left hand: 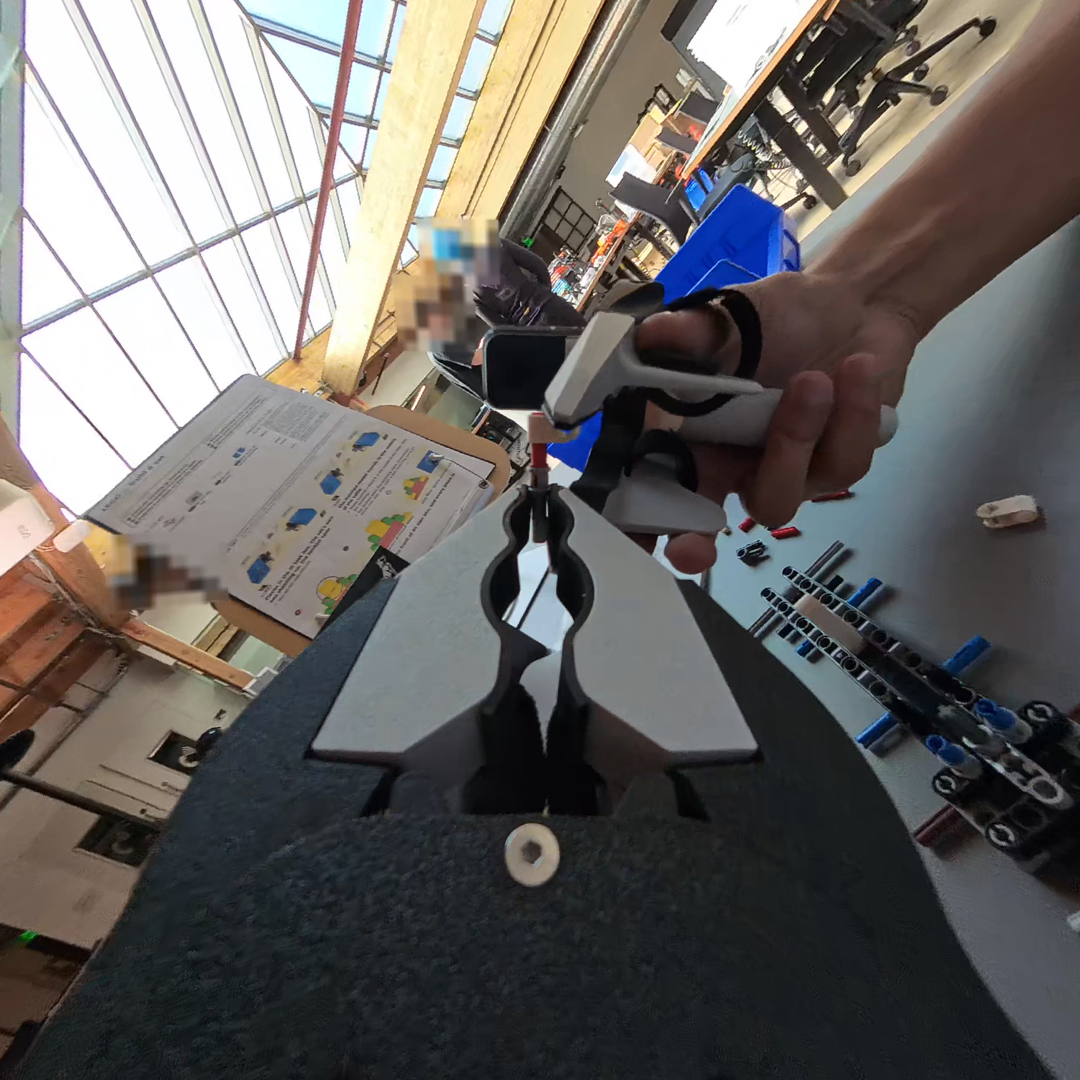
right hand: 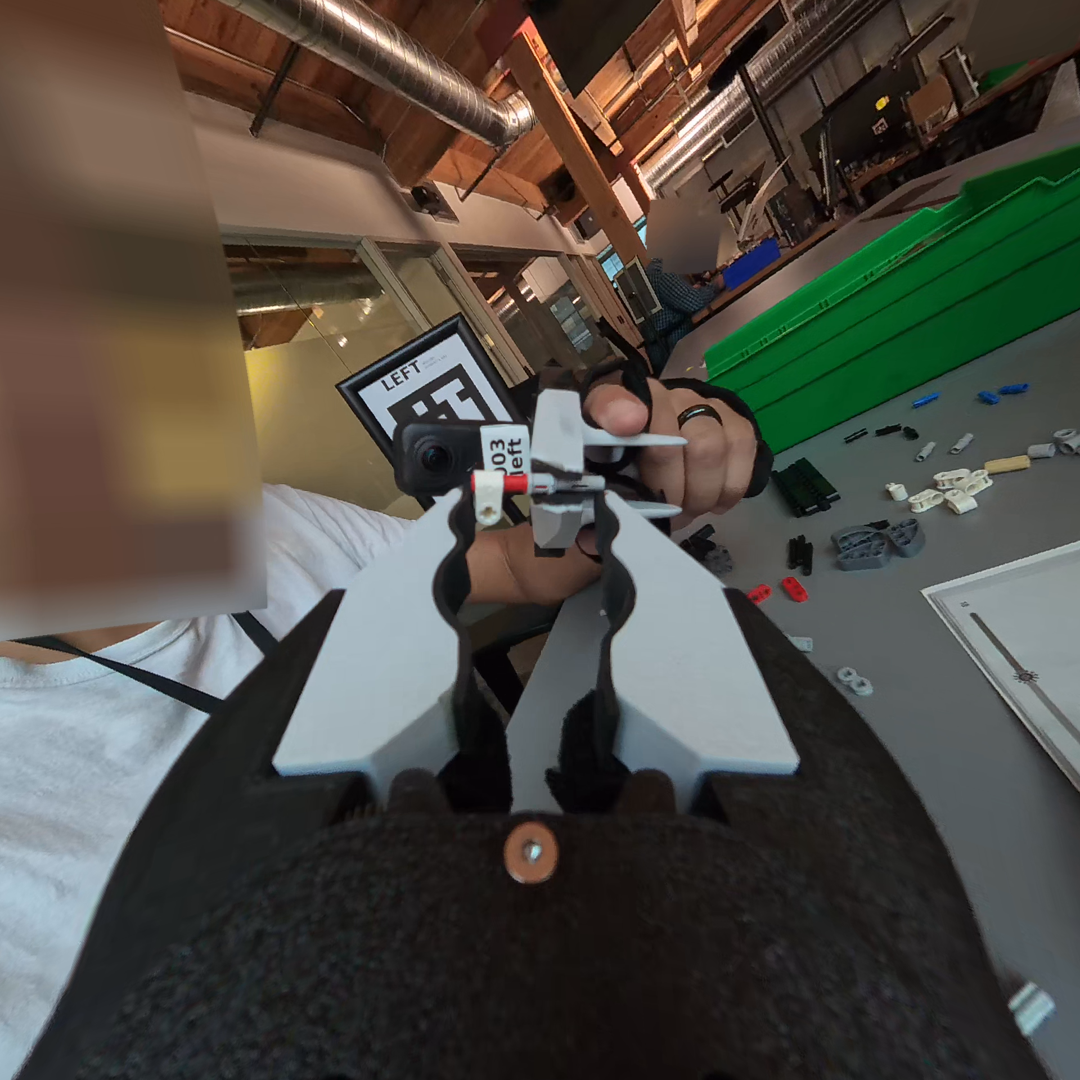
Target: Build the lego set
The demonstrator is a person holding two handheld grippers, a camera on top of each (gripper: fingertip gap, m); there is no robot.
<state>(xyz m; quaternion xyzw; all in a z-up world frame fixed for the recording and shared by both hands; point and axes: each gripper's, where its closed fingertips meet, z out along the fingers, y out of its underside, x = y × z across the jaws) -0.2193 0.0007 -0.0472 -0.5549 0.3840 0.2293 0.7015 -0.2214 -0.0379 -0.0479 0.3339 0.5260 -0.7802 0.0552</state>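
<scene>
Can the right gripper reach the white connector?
Probably yes: the right gripper is open, and the white connector sits exposed at its fingertips on the red axle the left gripper holds.

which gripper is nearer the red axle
Left. The left gripper is shut on one end of the red axle. The right gripper is open, its tips beside the white connector on the other end, not clamping it.

both wrist views look along their own fingers, facing each other closely, sharing the red axle (left hand: 538, 453) (right hand: 514, 483).
</scene>
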